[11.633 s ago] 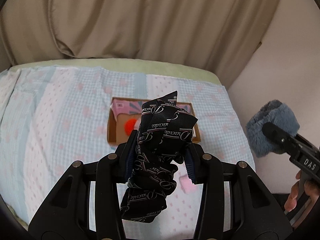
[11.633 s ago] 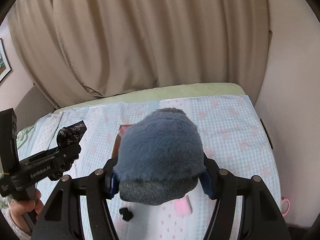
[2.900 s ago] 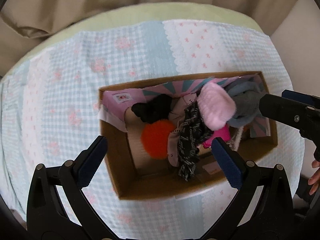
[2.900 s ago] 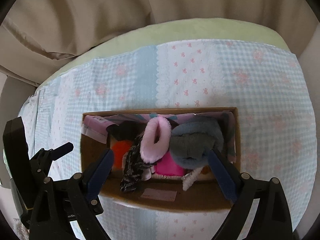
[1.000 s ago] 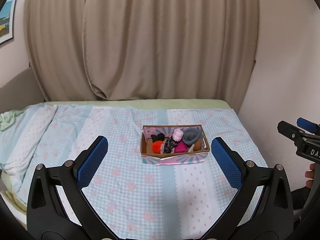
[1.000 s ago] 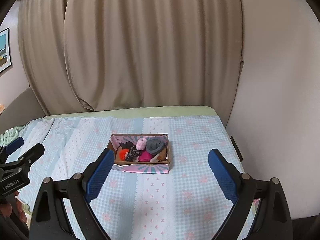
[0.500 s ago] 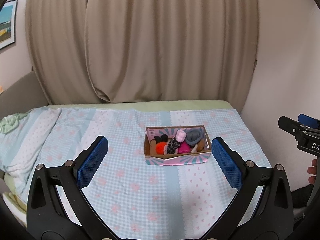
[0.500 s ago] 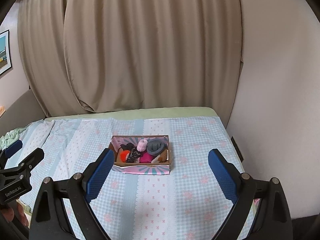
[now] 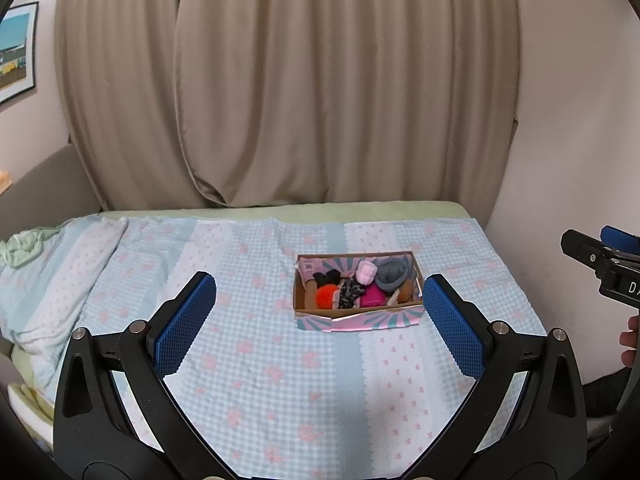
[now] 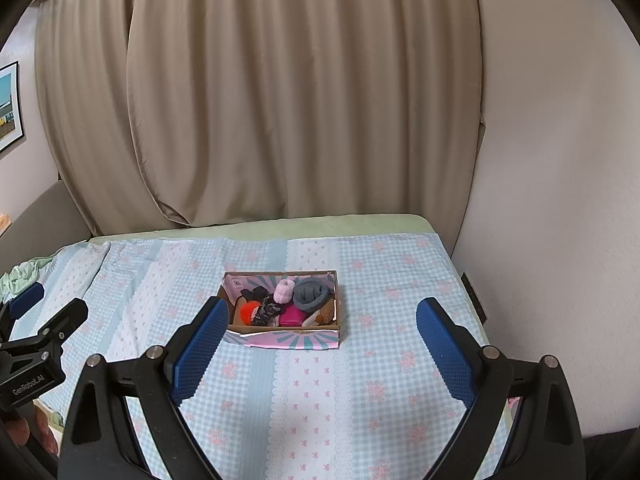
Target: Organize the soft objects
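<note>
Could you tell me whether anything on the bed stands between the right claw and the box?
Nothing visible does. The right claw hangs open and empty, back from the box, with only bare bedspread between them.

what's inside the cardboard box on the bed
The box holds a grey fuzzy piece, a pink fluffy roll, an orange ball, dark patterned cloth and a magenta item. Anything beneath is covered.
</note>
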The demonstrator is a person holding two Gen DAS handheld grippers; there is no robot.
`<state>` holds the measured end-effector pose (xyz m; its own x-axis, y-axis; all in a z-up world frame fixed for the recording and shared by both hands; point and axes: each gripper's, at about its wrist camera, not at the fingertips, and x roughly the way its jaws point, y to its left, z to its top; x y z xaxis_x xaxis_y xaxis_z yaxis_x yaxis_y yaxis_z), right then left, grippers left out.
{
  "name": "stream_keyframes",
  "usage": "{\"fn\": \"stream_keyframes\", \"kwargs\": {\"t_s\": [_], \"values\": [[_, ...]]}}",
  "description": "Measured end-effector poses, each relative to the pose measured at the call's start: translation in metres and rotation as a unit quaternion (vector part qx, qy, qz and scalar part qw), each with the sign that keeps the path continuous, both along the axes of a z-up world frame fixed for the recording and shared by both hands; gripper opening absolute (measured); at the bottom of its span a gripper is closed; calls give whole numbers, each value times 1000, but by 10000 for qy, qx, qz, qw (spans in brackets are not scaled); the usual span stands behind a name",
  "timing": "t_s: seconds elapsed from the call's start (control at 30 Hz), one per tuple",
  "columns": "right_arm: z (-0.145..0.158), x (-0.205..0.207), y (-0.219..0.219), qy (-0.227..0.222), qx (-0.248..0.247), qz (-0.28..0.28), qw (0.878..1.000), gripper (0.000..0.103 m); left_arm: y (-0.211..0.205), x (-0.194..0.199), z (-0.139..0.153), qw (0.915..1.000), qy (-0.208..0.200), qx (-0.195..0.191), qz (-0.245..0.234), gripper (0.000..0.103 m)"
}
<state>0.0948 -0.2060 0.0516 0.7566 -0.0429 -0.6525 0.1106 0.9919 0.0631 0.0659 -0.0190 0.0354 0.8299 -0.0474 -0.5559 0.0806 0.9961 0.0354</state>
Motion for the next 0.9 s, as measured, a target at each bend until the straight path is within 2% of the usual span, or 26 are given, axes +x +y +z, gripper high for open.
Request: {"fn": "stream_keyframes", "kwargs": {"t_s": [0.57, 0.7, 0.9], "values": [[3, 2, 0, -7, 16, 46, 10000, 94, -4, -3, 1, 9999, -94, -36, 81, 103], [3, 4, -2, -7, 40, 43, 10000, 94, -4, 0, -2, 9995, -87, 103, 301, 103], [-1, 8, -3, 44, 71, 44, 10000, 94, -9, 3, -8, 9993, -162, 220, 239, 103]]}}
